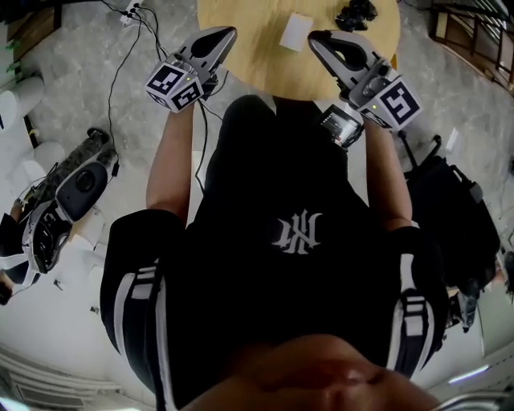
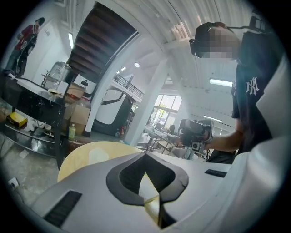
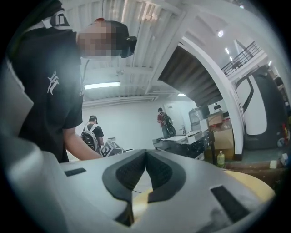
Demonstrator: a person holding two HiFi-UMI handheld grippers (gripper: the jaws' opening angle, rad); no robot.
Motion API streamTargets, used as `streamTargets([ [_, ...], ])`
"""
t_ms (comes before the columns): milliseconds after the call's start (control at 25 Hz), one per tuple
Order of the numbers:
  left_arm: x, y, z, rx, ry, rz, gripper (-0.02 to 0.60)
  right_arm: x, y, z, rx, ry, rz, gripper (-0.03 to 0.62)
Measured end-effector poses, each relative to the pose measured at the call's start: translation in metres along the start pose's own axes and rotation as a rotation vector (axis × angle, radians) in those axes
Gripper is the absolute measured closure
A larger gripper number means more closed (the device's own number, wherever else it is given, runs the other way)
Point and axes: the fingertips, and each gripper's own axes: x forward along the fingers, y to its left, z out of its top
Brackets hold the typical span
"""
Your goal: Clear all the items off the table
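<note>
Light wooden round table (image 1: 257, 56) sits at top of head view, carrying a white square card (image 1: 295, 30) and a small black lumpy item (image 1: 356, 14) near the far rim, right of the card. Left gripper (image 1: 227, 32) hangs over the table's near-left edge, jaws clenched together on nothing. Right gripper (image 1: 315, 37) is just beside the card's right edge, jaws likewise pressed tight, empty; whether it touches the card cannot be told. Grey marbled floor (image 1: 72, 88) around the table has black cables (image 1: 120, 72), a black-and-white device (image 1: 76, 185) at left and a black backpack (image 1: 450, 213) at right. Left gripper view shows a green bottle (image 2: 72, 131) and cardboard boxes (image 2: 78, 113) beyond the table.
</note>
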Motion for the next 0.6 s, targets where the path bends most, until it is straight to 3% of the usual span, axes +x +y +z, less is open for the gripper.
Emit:
streamTargets([
  [280,0.010,0.051,-0.009,0.071,0.070,0.039,0.569,0.061,-0.041,-0.031,0.013,0.049,0.005,0.589],
  [600,0.023,0.124,-0.037,0.131,0.092,0.044,0.569,0.111,-0.086,-0.069,0.005,0.051,-0.025,0.589],
])
